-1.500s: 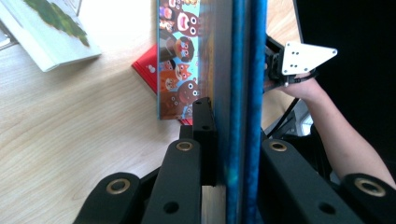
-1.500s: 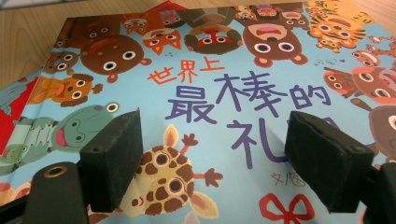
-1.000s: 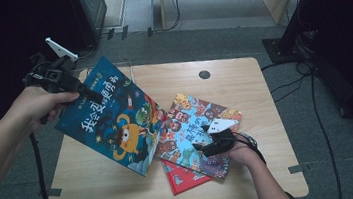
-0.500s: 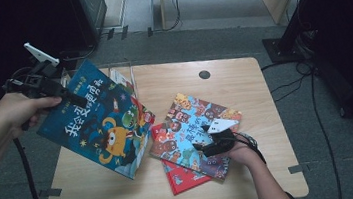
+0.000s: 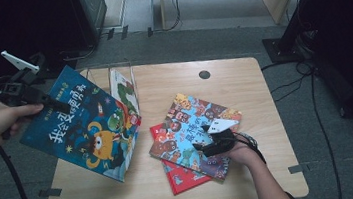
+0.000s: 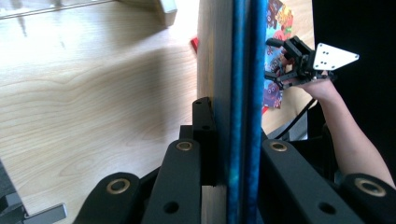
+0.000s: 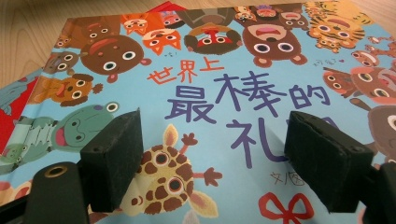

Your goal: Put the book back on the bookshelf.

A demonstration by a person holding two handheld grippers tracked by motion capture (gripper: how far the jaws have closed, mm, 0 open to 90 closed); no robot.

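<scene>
Your left gripper is clamped on the top edge of the dark blue picture book; in the left gripper view the jaws pinch its cover edge between them. The book hangs tilted, lifted off the table over its left edge, just in front of the clear book stand at the far-left corner, where 1 book already leans.

Your right gripper rests with jaws wide apart, holding nothing, over the light blue animal book, which lies on a red book near the front-right.

Step in hand, likely: carrying the blue book to the stand. Next: stand it upright, line up with the slot, lower it.
</scene>
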